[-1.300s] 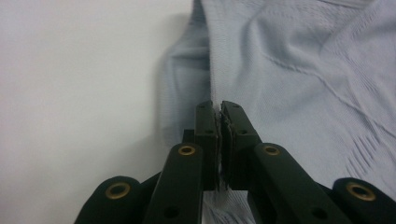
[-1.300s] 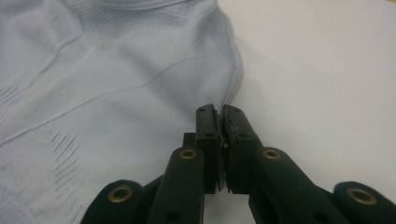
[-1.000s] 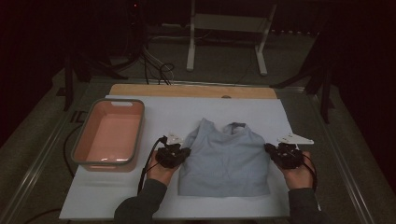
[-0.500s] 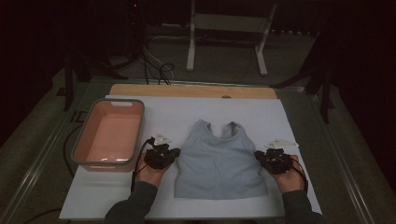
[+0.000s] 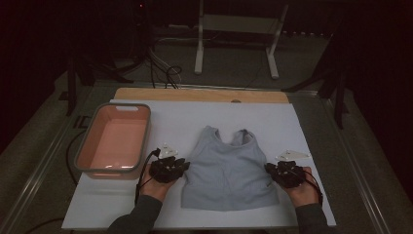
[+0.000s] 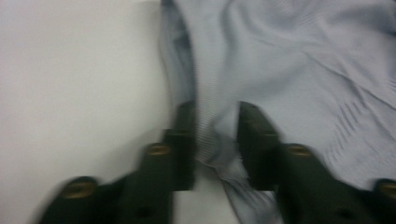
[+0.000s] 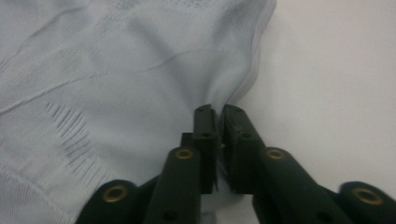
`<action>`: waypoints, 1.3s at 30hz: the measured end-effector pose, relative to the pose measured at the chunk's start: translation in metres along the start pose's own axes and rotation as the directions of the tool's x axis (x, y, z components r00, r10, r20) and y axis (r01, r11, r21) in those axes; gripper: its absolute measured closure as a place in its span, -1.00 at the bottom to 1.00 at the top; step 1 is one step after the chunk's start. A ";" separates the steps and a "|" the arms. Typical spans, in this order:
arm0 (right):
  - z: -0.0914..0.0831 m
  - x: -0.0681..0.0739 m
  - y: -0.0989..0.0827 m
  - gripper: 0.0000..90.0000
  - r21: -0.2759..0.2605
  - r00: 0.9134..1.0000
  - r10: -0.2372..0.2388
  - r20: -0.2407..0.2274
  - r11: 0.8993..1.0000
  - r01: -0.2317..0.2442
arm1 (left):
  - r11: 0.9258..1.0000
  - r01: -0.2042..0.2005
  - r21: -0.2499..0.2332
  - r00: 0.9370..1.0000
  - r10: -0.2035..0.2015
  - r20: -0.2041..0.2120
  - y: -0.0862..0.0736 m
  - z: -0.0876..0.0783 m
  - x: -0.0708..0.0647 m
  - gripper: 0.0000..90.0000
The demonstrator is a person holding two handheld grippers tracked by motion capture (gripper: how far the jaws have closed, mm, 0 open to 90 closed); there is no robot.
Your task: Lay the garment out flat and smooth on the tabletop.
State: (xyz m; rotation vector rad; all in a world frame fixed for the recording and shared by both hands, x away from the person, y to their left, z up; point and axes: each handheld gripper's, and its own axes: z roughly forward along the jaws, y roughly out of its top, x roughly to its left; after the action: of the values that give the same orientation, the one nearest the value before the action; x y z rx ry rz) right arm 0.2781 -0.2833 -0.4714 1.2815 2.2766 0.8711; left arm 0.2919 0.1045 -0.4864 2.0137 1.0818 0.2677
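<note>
Clearly soft, light knit top [image 5: 228, 170] flat on table [image 5: 311, 131]; best hold at side seams. Left claw [image 6: 215, 137] just parted, cloth loose between jaws; right claw [image 7: 217, 122] also easing apart, seam barely pinched.

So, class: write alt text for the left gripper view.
A light blue-grey top lies rumpled on a white table, its side edge between the left gripper's two black jaws, which have just been opening and stand apart around the fabric.
</note>
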 end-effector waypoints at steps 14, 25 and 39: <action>-0.028 0.009 -0.032 0.14 -0.051 0.995 0.066 -0.080 0.996 -0.070 | 1.000 -0.008 0.019 0.998 0.007 0.060 -0.026 -0.018 -0.020 0.02; -0.001 0.013 -0.040 0.65 0.079 0.995 0.066 -0.075 0.995 -0.060 | 0.991 -0.008 0.132 0.994 -0.006 0.108 -0.042 0.006 -0.027 0.36; -0.016 0.020 -0.048 0.89 0.140 0.987 0.084 -0.134 0.988 -0.065 | 0.989 -0.013 0.144 0.983 -0.014 0.183 -0.045 -0.013 -0.030 0.85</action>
State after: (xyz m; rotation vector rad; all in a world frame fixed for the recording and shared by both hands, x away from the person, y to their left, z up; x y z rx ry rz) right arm 0.2285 -0.2900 -0.4927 1.4134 2.4470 0.8703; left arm 0.2397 0.1017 -0.5056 2.1195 1.0092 0.0015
